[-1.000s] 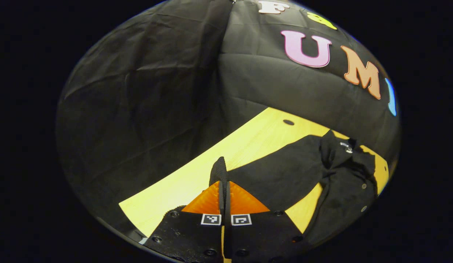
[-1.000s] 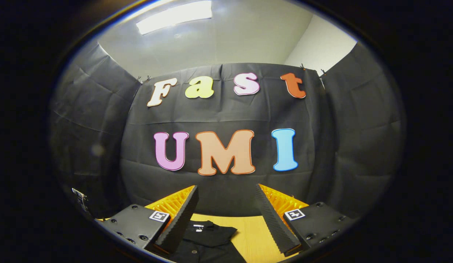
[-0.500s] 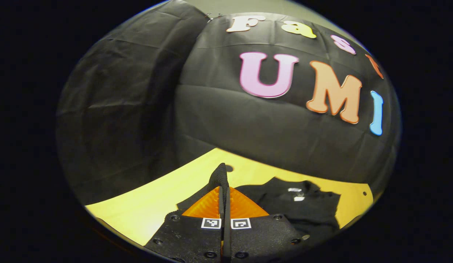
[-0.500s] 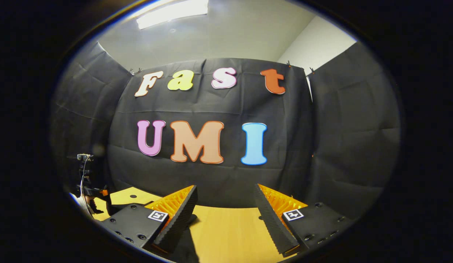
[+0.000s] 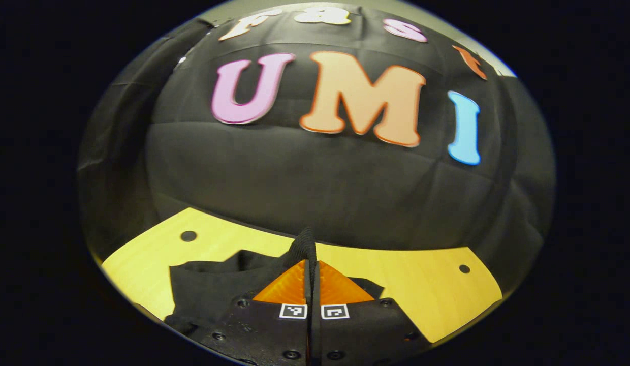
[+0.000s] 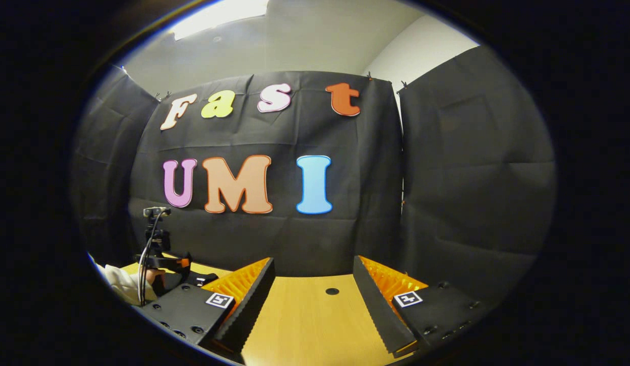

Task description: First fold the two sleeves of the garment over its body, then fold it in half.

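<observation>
Left gripper point(image 5: 311, 249): fingers pressed together, pinching a fold of the black garment point(image 5: 213, 287), which trails left and below it across the wooden table point(image 5: 427, 290). Right gripper point(image 6: 311, 297): fingers spread wide, nothing between, above bare table; left gripper far off at its left.

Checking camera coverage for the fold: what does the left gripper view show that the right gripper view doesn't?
Left gripper view: the black fabric garment lying on the yellow wooden table, and the left gripper shut on a fold of it. Right gripper view: the right gripper open over bare wood, a bright ceiling light panel, and a person's hand in a pale sleeve holding the other gripper. Both: that table and the black cloth booth wall.
</observation>
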The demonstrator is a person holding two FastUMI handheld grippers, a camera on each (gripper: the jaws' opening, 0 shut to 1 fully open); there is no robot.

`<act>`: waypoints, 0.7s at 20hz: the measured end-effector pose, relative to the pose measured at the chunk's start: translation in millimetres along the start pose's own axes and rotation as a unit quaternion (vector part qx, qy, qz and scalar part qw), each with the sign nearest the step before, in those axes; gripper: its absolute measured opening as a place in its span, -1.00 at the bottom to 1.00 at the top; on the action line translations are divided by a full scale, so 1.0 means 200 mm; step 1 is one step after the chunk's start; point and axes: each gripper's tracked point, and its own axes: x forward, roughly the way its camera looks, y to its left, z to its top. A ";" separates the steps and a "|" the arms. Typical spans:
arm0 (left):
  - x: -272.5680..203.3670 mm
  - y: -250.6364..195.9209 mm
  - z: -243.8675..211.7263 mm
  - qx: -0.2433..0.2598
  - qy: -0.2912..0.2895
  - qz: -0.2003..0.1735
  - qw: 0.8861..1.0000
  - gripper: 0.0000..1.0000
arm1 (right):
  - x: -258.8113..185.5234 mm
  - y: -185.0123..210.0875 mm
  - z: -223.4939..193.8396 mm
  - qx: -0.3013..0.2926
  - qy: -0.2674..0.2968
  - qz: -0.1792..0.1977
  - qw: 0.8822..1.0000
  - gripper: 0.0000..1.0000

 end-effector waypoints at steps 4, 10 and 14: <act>0.00 -0.29 -0.09 0.000 0.035 -0.063 0.997 -0.99 | -0.03 -0.05 -0.05 0.013 0.005 0.003 1.000 0.96; -0.33 -0.20 0.13 -0.011 -0.039 -0.045 0.998 0.89 | -0.06 0.10 -0.20 0.008 0.029 0.047 0.998 0.96; -0.75 0.18 0.29 -0.009 -0.109 0.003 0.994 0.87 | -0.10 0.38 -0.40 0.026 0.069 0.114 0.991 0.96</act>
